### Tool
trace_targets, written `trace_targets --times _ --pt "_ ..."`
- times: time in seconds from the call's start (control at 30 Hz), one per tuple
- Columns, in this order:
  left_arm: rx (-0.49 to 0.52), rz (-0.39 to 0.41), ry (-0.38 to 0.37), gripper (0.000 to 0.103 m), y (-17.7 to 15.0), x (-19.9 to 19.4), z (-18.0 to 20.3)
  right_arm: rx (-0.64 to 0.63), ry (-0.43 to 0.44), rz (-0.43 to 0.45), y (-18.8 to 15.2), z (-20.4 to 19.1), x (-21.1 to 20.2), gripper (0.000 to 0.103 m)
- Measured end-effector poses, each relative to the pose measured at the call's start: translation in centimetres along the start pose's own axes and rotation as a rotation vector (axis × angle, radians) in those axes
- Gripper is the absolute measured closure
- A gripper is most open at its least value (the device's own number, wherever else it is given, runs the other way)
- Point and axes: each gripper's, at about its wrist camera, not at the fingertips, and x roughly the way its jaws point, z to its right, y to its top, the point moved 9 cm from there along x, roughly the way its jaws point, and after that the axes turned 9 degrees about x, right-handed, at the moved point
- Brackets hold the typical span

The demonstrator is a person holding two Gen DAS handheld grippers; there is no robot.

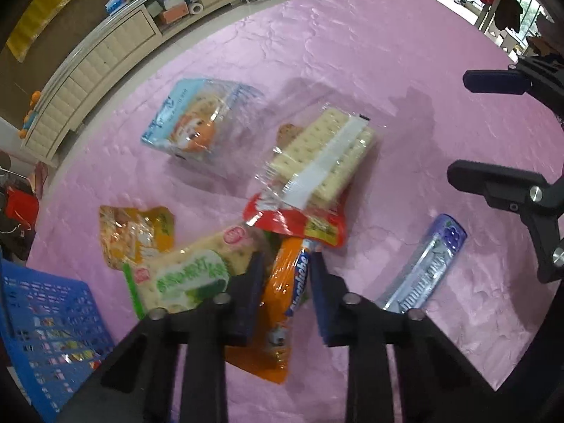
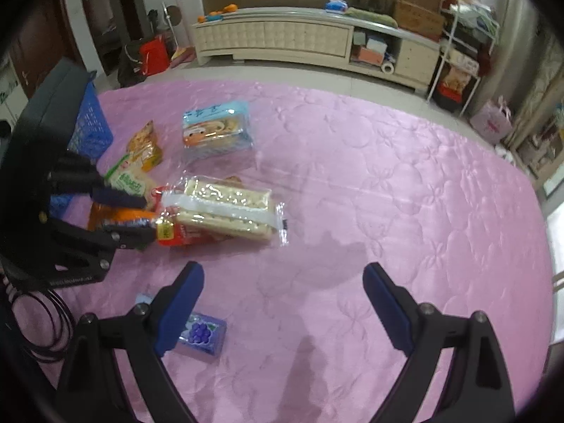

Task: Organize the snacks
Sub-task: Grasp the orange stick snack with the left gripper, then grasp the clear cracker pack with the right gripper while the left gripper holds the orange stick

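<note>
Snacks lie bunched ahead of the left tongs, which pinch the orange pack: light, soft, slippery film, best held mid-body. Cracker pack beyond looks brittle. Right tongs hang spread, grape box just left. Blue basket sits left; contents unclear.

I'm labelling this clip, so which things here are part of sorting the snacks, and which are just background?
Job:
orange snack pack in left gripper
clear cracker pack
green cracker pack
blue basket
right gripper

Background:
TV cabinet
red bag
</note>
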Motion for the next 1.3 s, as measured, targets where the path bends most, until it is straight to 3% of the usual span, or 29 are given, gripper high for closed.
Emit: trace_targets --times 0.27,0.4,0.6,0.77,0.9,0.97,1.3 --pt "-0.054 0.045 0.016 0.089 -1.9 -2.9 1.1 0.01 -0.043 -0.005 -0.1 -0.4 -1.3 0.009" --pt "-0.108 0.089 0.025 0.089 -3.1 -5.0 -0.2 0.053 -0.014 -0.012 0.6 -1.1 -1.9 0.009" --pt "-0.194 0.144 0.057 0.089 -4.1 -8.0 -2.9 0.014 -0.02 -0.019 1.8 -2.9 -2.1 0.009" --pt "-0.238 0.178 0.106 0.089 -4.0 -9.8 -4.8 0.064 0.062 -0.072 2.8 -4.2 -0.4 0.009" --pt "-0.263 0.185 0.116 0.089 -4.1 -10.2 -5.5 0.139 0.148 -0.203 2.6 -4.9 2.7 0.004" --pt "-0.275 0.186 0.119 0.089 -4.0 -10.2 -5.5 0.148 0.146 -0.214 2.9 -5.0 3.7 0.0" --pt "-0.305 0.174 0.105 0.089 -3.5 -7.4 -6.7 0.146 0.113 -0.301 3.2 -4.7 8.1 0.0"
